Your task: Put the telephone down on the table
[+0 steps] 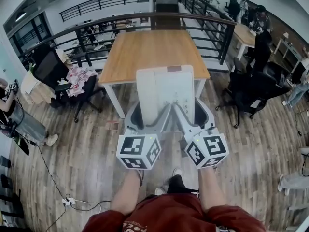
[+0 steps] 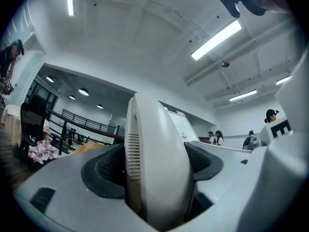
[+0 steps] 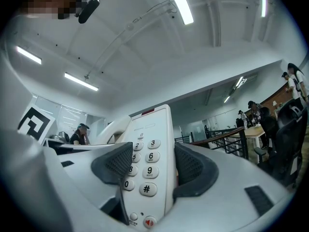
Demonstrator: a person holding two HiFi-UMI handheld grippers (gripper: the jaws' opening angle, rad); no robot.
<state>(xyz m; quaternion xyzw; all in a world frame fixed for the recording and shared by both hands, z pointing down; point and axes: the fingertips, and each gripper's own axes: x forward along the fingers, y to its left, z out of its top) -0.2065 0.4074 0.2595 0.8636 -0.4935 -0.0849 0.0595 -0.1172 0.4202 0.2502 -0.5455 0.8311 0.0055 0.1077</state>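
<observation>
Left gripper (image 1: 148,117) is closed on the handset side of the telephone (image 1: 164,91). Right gripper (image 1: 193,116) is closed on its keypad side. The telephone is held near the table (image 1: 145,52).

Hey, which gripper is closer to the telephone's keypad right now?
Right. The right gripper clamps the telephone at the edge right beside the keypad; the left gripper clamps the handset side, farther away.
</observation>
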